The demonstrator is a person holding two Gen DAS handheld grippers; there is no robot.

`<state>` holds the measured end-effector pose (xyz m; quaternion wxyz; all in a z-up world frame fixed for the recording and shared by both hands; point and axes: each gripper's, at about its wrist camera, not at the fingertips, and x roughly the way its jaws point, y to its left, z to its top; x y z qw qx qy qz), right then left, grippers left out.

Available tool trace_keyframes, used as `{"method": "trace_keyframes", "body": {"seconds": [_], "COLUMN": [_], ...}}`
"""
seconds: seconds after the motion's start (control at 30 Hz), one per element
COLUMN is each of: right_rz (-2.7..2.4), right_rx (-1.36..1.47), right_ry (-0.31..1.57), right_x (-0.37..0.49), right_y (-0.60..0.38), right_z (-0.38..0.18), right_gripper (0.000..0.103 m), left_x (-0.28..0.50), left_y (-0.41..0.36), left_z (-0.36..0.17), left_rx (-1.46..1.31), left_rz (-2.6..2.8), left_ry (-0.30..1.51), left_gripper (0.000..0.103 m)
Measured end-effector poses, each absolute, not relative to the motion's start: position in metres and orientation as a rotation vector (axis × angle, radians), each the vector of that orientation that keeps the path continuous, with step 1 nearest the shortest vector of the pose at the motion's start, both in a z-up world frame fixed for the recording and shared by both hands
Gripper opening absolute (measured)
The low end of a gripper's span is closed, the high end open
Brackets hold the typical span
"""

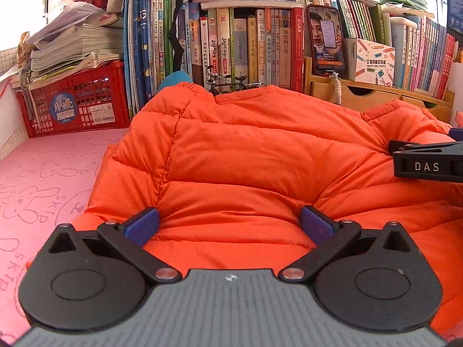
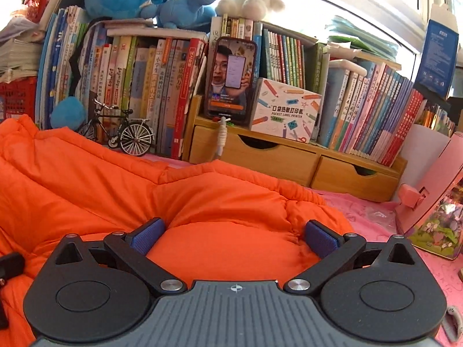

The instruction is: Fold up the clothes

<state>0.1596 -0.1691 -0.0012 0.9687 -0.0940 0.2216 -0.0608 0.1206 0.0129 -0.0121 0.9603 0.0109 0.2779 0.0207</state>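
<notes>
A puffy orange quilted jacket (image 1: 246,156) lies bunched on the pink tabletop (image 1: 43,179). My left gripper (image 1: 230,225) is open, its blue pads (image 1: 143,225) pressed down on the jacket's near edge, padded fabric bulging between them. In the right wrist view the same jacket (image 2: 86,179) spreads from the left to the centre. My right gripper (image 2: 234,235) is also open, its blue pads (image 2: 319,238) set on either side of a rounded orange fold. The right gripper's black body (image 1: 428,162) shows at the right edge of the left wrist view, resting on the jacket.
Rows of books (image 1: 231,49) and a phone (image 1: 327,37) line the back. A red crate (image 1: 75,104) stands at the back left, wooden drawers (image 2: 289,162) and a toy bicycle (image 2: 127,133) behind the jacket. A pink stand (image 2: 434,190) sits at the right.
</notes>
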Motion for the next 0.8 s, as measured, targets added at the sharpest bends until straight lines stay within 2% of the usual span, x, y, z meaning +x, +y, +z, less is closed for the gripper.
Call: {"method": "trace_keyframes", "body": {"seconds": [0.2, 0.27, 0.4, 0.47, 0.5, 0.53, 0.7, 0.8], "right_rz": [-0.093, -0.064, 0.022, 0.022, 0.019, 0.018, 0.021, 0.014], "right_rx": [0.076, 0.121, 0.200, 0.185, 0.173, 0.156, 0.071, 0.024], "right_ry": [0.493, 0.485, 0.444, 0.464, 0.477, 0.498, 0.530, 0.527], "right_x": [0.161, 0.157, 0.160, 0.174, 0.181, 0.189, 0.205, 0.207], "right_y": [-0.218, -0.223, -0.229, -0.225, -0.223, -0.218, -0.201, -0.195], "right_z": [-0.010, -0.004, 0.026, 0.037, 0.043, 0.044, 0.029, 0.016], "right_gripper": [0.103, 0.103, 0.103, 0.089, 0.065, 0.049, 0.049, 0.059], "left_x": [0.114, 0.110, 0.129, 0.156, 0.170, 0.183, 0.218, 0.218], "left_y": [0.012, 0.016, 0.020, 0.013, 0.010, 0.005, -0.010, -0.002], "left_z": [-0.007, 0.011, 0.060, 0.072, 0.077, 0.076, 0.036, 0.009], "left_rx": [0.033, 0.019, 0.022, 0.076, 0.105, 0.137, 0.305, 0.339], "left_rz": [0.058, 0.018, -0.023, 0.015, 0.034, 0.054, 0.148, 0.181], "left_ry": [0.530, 0.489, 0.428, 0.442, 0.452, 0.475, 0.572, 0.581], "left_gripper": [0.103, 0.100, 0.100, 0.100, 0.100, 0.100, 0.100, 0.103]}}
